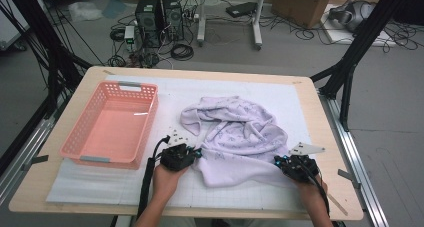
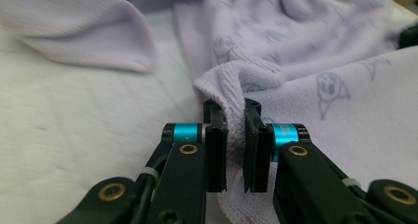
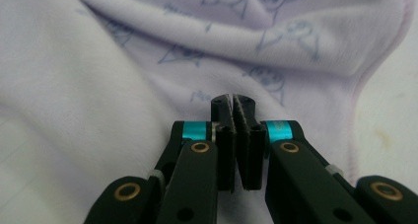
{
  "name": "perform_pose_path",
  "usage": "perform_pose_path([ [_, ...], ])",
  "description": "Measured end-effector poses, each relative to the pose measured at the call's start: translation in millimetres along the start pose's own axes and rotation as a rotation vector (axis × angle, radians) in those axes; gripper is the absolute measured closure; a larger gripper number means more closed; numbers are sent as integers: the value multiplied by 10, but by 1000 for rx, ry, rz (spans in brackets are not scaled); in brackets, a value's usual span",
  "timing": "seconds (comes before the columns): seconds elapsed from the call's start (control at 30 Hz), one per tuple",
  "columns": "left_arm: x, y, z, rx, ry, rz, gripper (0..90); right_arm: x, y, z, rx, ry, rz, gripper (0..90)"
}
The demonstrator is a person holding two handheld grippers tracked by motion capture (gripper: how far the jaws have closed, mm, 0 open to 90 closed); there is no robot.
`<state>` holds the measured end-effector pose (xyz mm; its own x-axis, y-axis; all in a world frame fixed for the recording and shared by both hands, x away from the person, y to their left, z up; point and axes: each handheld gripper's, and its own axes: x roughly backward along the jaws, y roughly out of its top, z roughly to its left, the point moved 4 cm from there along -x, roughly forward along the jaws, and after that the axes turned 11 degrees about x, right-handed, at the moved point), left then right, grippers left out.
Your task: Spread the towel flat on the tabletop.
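A lilac cloth (image 1: pixel 235 132) with faint printed figures lies crumpled on the white mat, right of centre. My left gripper (image 1: pixel 199 152) is at the cloth's near left edge. In the left gripper view a folded hem of the cloth (image 2: pixel 235 86) runs between the two pads, and the left gripper (image 2: pixel 231 110) is shut on it. My right gripper (image 1: pixel 276 161) is at the cloth's near right corner. In the right gripper view the right gripper (image 3: pixel 232 103) has its jaws pressed together over the cloth (image 3: pixel 148 46). Whether a layer is pinched there I cannot tell.
An empty pink plastic basket (image 1: pixel 75 132) stands on the left of the wooden table (image 1: pixel 320 117). A white gridded mat (image 1: pixel 100 187) covers most of the top. A few small dark bits (image 1: pixel 177 134) lie between basket and cloth. Cables and computer towers sit on the floor beyond.
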<state>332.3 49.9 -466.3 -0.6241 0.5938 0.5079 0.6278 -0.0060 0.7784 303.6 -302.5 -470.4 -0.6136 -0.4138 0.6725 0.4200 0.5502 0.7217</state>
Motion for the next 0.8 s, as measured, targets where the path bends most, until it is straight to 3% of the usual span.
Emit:
perform_pose_path([
  [0.07, -9, 70, 54, 29, 14, -22, 819, -49, 51, -30, -16, -27, -24, 878],
  [0.23, -136, 209, 117, 9, 62, -23, 818, -178, 180, -125, -25, -105, -32, 876],
  [0.4, -271, 311, 95, 16, 55, -44, 813, -238, 260, -303, -54, -215, -18, 880],
  [0.47, -331, 333, 82, 26, 64, -51, 761, -255, 265, -379, -66, -276, -15, 880],
  [0.53, -339, 367, 109, 75, 66, -83, 608, -280, 244, -455, -76, -336, 11, 879],
  [0.57, -320, 379, 130, 93, 58, -88, 531, -295, 219, -496, -93, -341, 17, 877],
  [0.63, -257, 383, 150, 71, 56, -80, 480, -320, 177, -545, -127, -306, 14, 866],
  [0.8, -67, 307, 99, 12, 1, -59, 485, -262, 200, -508, -114, -256, -39, 717],
])
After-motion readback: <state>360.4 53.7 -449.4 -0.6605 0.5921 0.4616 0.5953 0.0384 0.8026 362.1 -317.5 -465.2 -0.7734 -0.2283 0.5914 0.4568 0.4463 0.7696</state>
